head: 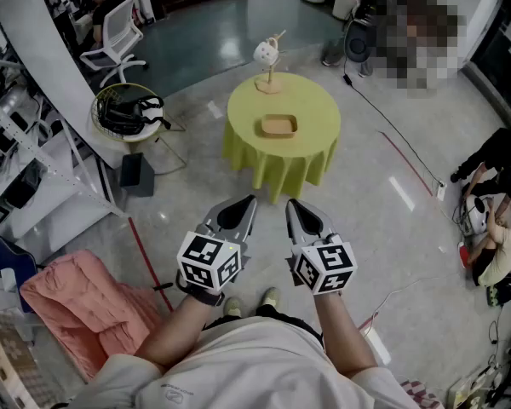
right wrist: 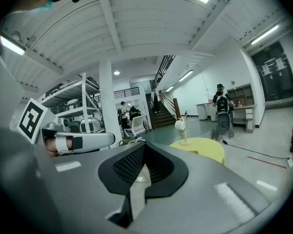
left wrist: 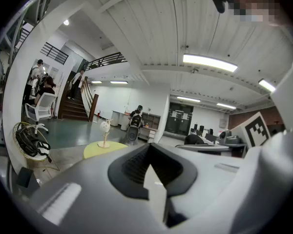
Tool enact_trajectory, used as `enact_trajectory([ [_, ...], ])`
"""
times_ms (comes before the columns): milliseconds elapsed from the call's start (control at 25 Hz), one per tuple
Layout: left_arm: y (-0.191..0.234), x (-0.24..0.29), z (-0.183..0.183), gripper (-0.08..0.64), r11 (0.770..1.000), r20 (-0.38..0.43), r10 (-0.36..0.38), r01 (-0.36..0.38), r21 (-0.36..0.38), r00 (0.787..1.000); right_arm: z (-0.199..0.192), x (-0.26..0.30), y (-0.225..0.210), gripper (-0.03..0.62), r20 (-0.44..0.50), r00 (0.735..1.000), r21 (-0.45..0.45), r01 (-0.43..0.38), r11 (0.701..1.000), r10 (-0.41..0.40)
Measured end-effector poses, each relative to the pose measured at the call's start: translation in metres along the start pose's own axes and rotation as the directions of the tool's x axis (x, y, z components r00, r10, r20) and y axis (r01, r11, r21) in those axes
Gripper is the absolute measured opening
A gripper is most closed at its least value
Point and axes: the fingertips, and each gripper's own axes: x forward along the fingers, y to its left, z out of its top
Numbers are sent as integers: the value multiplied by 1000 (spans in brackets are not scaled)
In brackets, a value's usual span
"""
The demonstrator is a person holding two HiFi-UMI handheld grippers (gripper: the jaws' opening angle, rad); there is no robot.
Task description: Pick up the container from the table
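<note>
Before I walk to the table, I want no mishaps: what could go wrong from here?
1. The left hand-held gripper and right hand-held gripper are shut; unless opened, they may shove the container instead of gripping it.
2. A cup stand sits just behind the container on the table; a long reach could topple it.
3. A cable crosses the floor right of the table, a possible trip.

A round yellow table (head: 317, 109) carries a shallow tan container (head: 278, 127) near its middle and a stand (head: 270, 80) at its far edge.
</note>
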Motion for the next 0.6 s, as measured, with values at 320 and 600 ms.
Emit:
enact_trajectory([
  [320,-3,14,2,6,1000,2,15,-15,-2,1000,3,4,-13,9,-5,1000,-5,-15,1000,15],
  [600,-10,33,0,6,999,4,33,-33,3,999,8,6,-31,9,9,999,3,-51,999,51],
])
